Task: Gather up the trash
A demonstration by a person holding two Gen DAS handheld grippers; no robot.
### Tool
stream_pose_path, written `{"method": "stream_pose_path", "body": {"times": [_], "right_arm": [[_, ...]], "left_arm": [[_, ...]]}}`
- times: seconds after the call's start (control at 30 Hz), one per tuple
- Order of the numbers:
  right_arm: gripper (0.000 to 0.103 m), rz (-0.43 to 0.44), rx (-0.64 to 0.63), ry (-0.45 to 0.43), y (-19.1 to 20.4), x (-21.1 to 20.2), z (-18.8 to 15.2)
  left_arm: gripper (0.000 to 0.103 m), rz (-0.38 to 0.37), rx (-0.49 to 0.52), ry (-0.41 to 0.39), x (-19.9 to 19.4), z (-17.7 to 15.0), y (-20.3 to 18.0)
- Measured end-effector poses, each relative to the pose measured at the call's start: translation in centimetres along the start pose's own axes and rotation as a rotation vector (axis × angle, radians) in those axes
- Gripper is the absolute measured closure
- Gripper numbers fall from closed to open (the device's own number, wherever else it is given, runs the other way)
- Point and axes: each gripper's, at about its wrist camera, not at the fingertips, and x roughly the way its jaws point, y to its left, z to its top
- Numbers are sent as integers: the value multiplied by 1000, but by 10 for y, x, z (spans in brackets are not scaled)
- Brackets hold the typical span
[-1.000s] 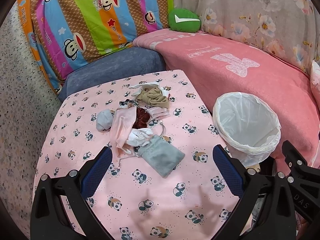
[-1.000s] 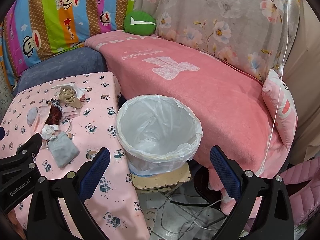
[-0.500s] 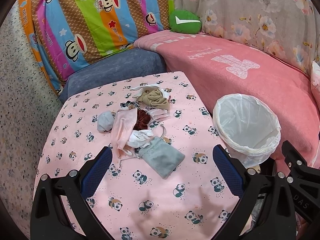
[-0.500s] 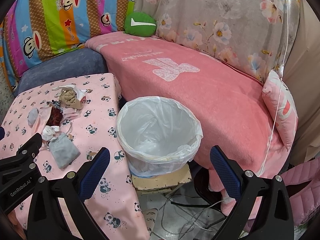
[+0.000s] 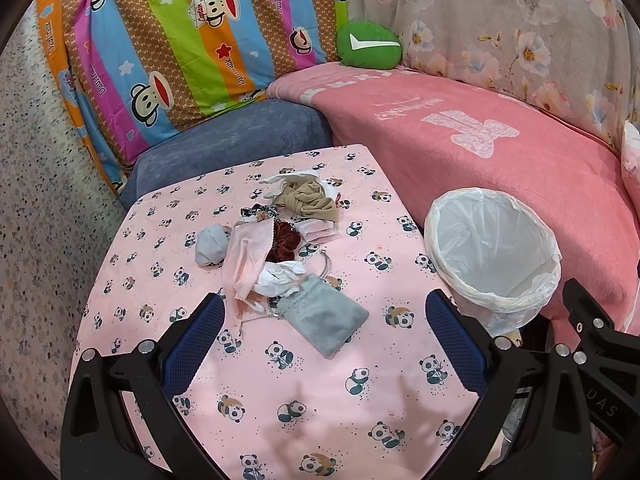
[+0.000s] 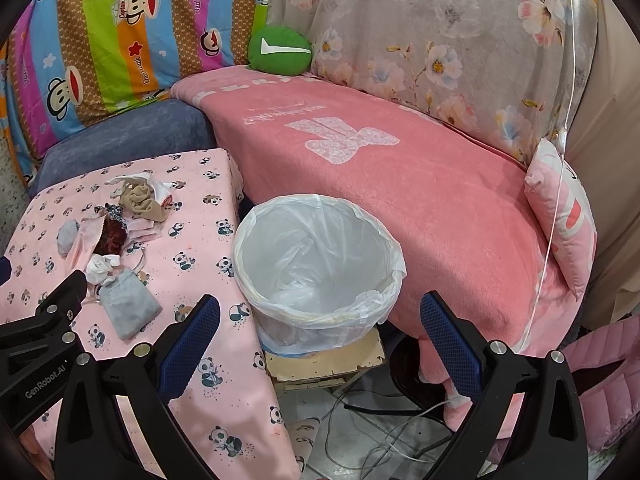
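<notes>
A heap of trash lies mid-table on the panda-print cloth (image 5: 320, 392): a grey pouch (image 5: 326, 318), white crumpled paper (image 5: 280, 276), a pink mask (image 5: 246, 254), a dark red scrunchie (image 5: 285, 237), a grey wad (image 5: 210, 244) and a beige rag (image 5: 310, 200). My left gripper (image 5: 324, 340) hovers open just short of the grey pouch, holding nothing. A bin with a white liner (image 6: 316, 256) stands right of the table, seen in the left wrist view as bin (image 5: 492, 256). Open and empty, my right gripper (image 6: 320, 340) hangs before the bin's near rim.
A sofa under a pink blanket (image 6: 400, 168) wraps behind the table and bin, with a green cushion (image 6: 279, 51) and a striped monkey-print cushion (image 5: 180, 40). The bin sits on a worn wooden stool (image 6: 324, 364). Cables (image 6: 380, 432) trail on the floor below.
Both views have shifted slightly: the left gripper has eased a little toward the trash heap. The right gripper has barely moved. Both stay open.
</notes>
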Motion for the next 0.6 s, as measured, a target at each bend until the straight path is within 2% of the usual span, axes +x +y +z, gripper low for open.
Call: {"method": "stream_pose_path", "body": {"times": [0.43,0.6], "right_arm": [[5,5,19,-5,-4,2,-1],[5,6,37,-13,-5,1,-1]], "left_arm": [[7,-3,4,29,1,0,-2],[7,-26,-11,-32,-2,0,-3]]}}
